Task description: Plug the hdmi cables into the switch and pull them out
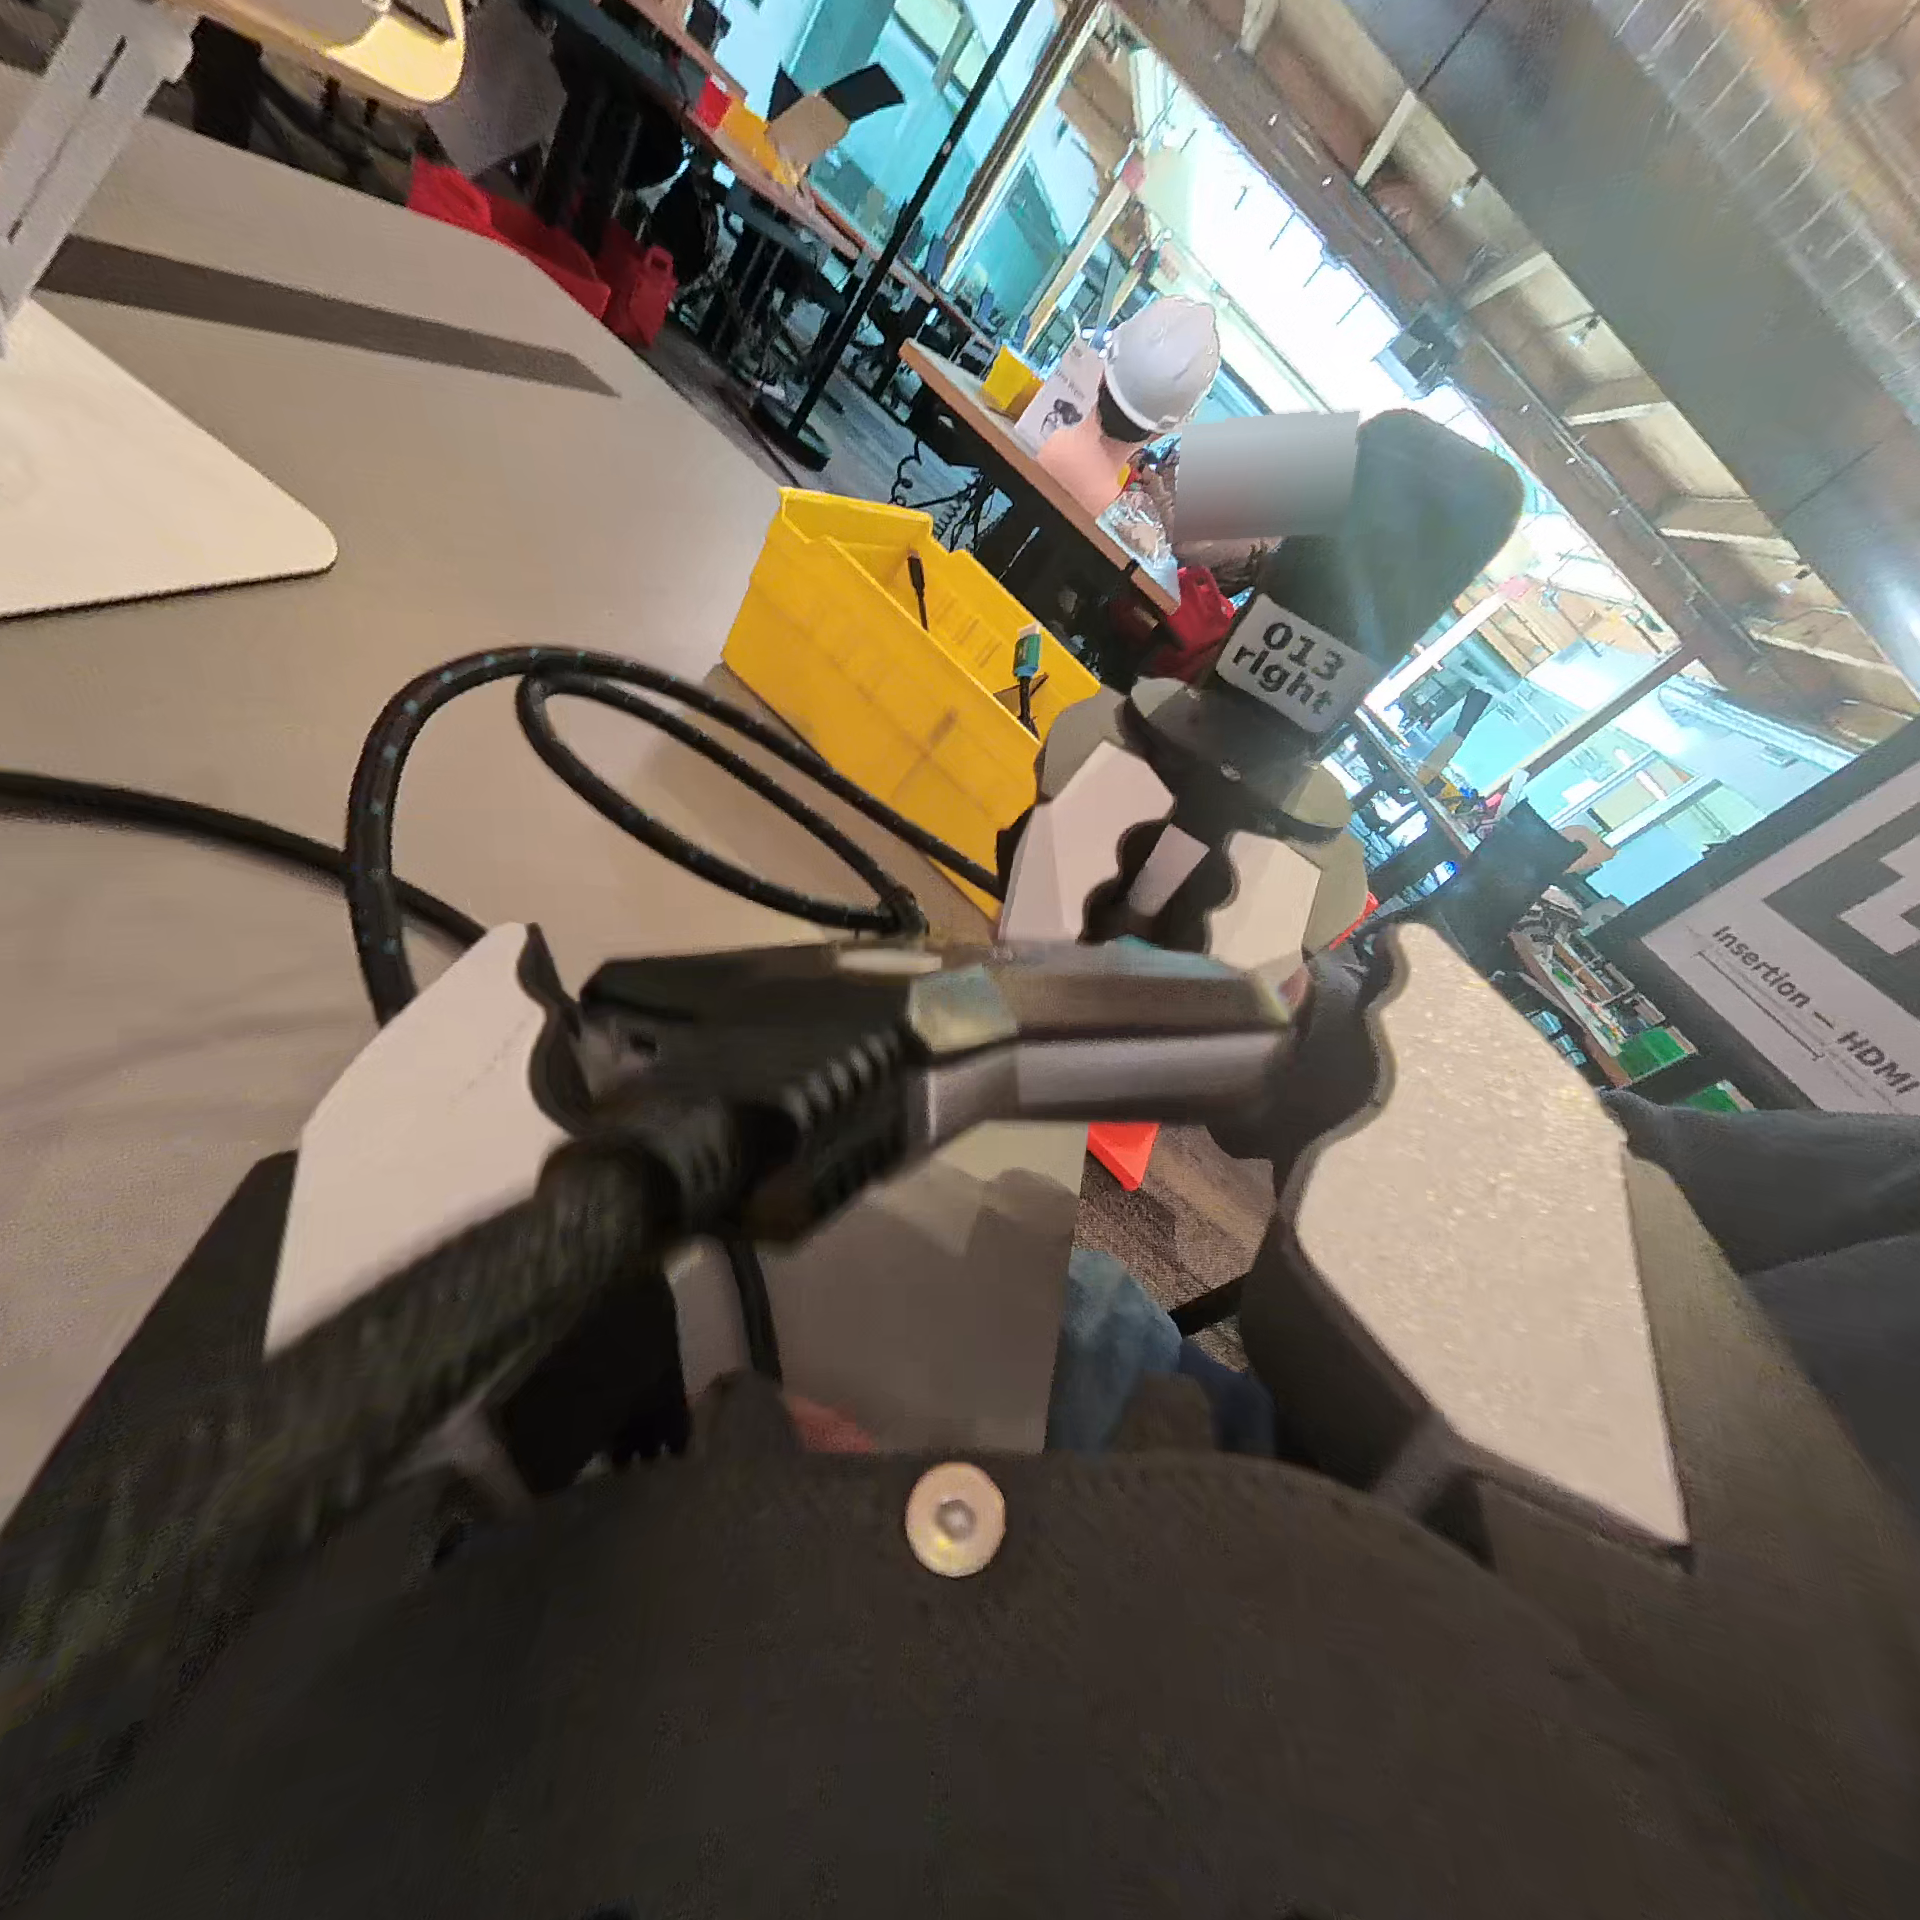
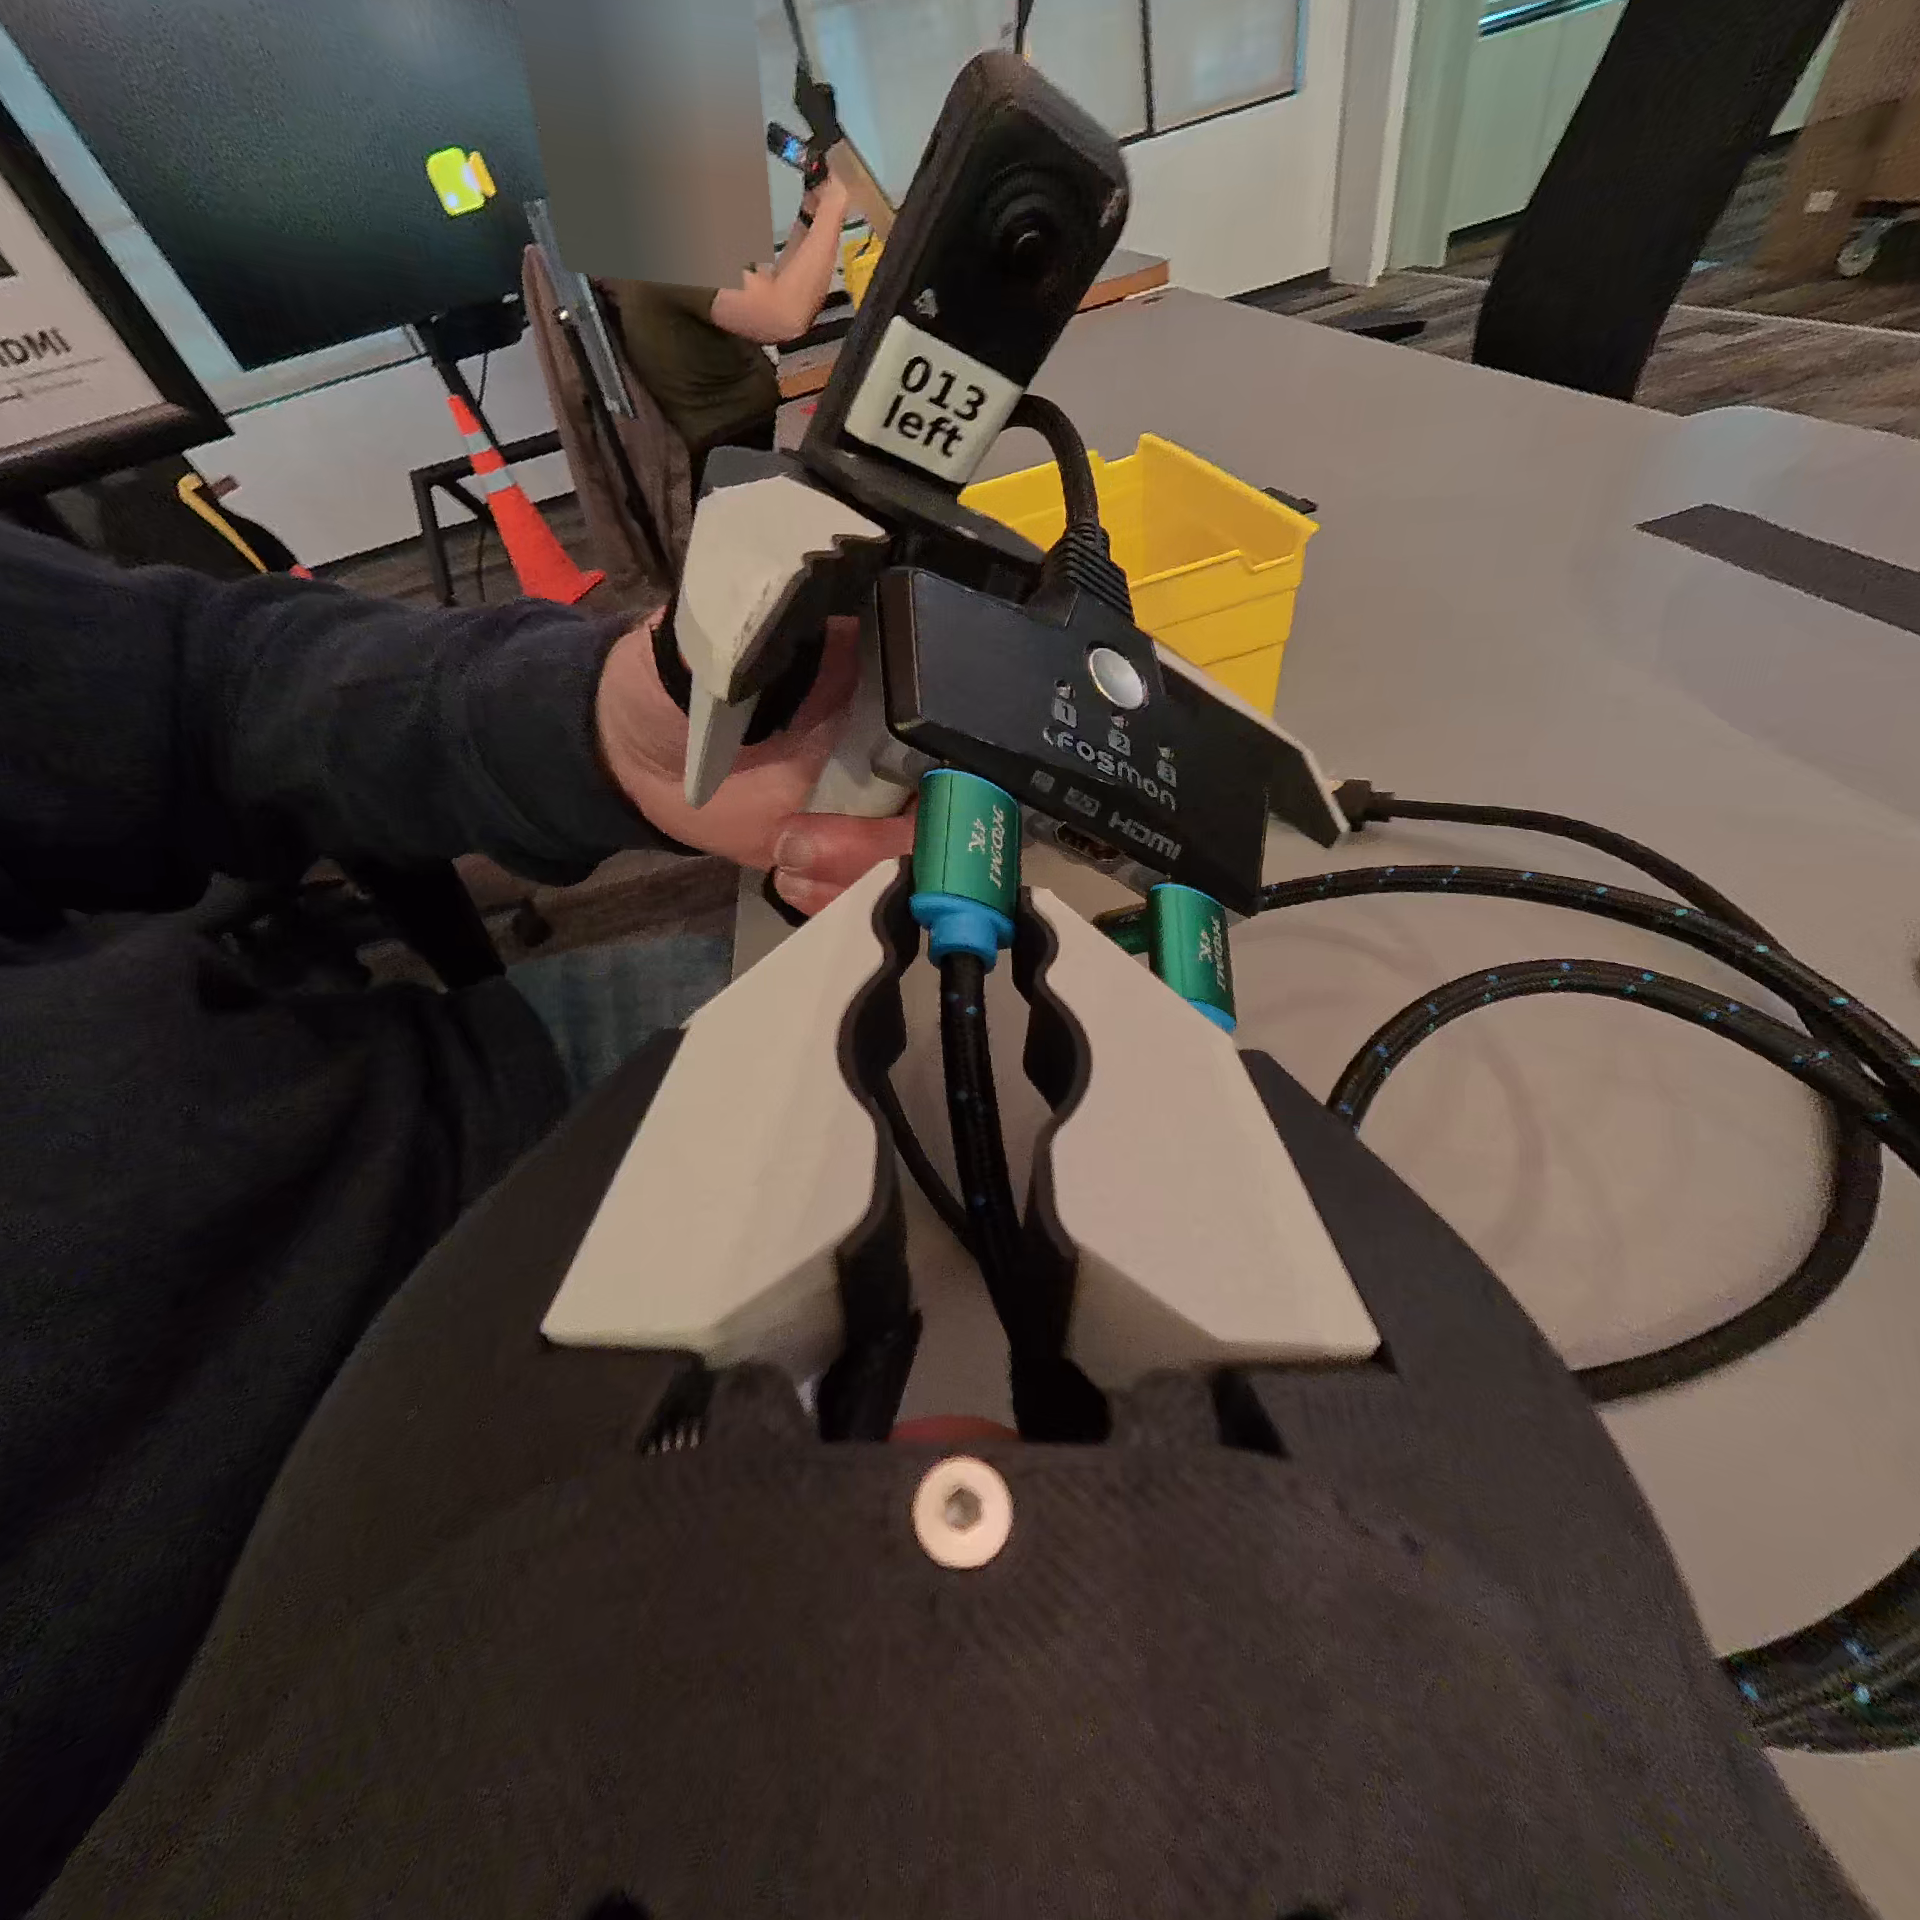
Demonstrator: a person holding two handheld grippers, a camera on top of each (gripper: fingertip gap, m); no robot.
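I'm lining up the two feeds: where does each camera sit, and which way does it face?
Left wrist view: on the left hand-held gripper, looking along its fingers at the flat black switch that it clamps; the right hand-held gripper faces it.
Right wrist view: on the right one, facing back at the green metal HDMI plug; a dark sleeve shows.
Shared: switch, yellow plastic bin.

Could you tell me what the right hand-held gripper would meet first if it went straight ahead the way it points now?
The right hand-held gripper would likely meet the green metal HDMI plug with the blue collar first, then the flat black switch box that it enters; depth is uncertain.
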